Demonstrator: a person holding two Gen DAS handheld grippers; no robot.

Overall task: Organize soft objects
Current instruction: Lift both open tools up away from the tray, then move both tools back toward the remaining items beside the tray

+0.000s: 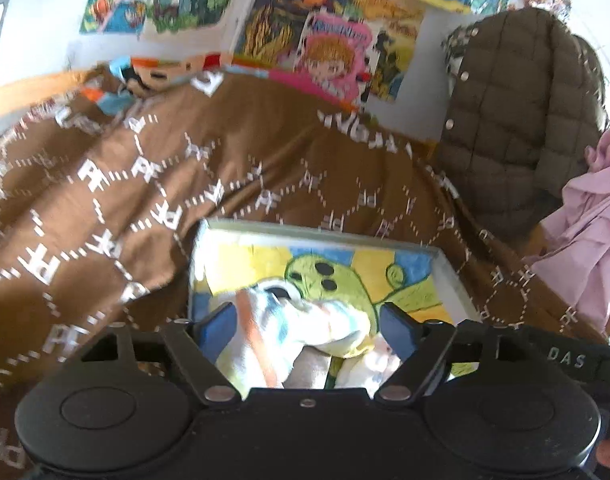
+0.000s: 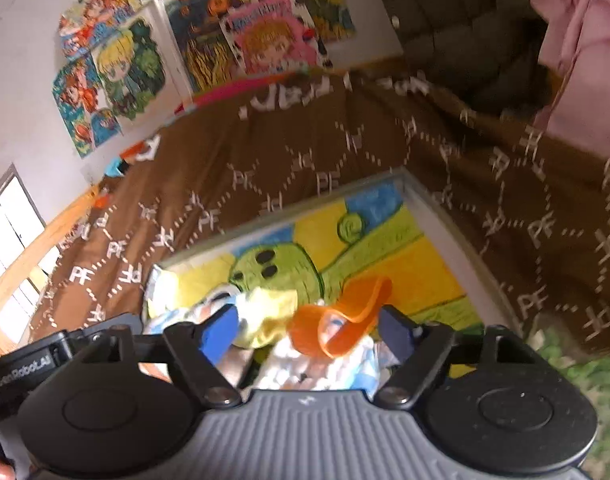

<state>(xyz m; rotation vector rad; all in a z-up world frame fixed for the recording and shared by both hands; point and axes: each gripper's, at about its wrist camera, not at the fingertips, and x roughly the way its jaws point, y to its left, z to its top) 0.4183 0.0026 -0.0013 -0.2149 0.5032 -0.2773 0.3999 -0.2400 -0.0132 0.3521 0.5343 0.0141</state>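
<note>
Bedding comes first: we see a brown blanket (image 1: 233, 168) with white lettering covering the bed. On it rests a shallow tray (image 2: 437, 204) with a green cartoon picture inside. In the tray lies a pile of soft cloth items (image 1: 305, 320), an orange piece (image 2: 337, 320) on top. Our left gripper (image 1: 305, 322) and right gripper (image 2: 309, 330) both stand released above them, grasping nothing.

Soft toys (image 1: 305, 320) lie in a tray (image 1: 453, 276) on the bedspread (image 1: 145, 184)
</note>
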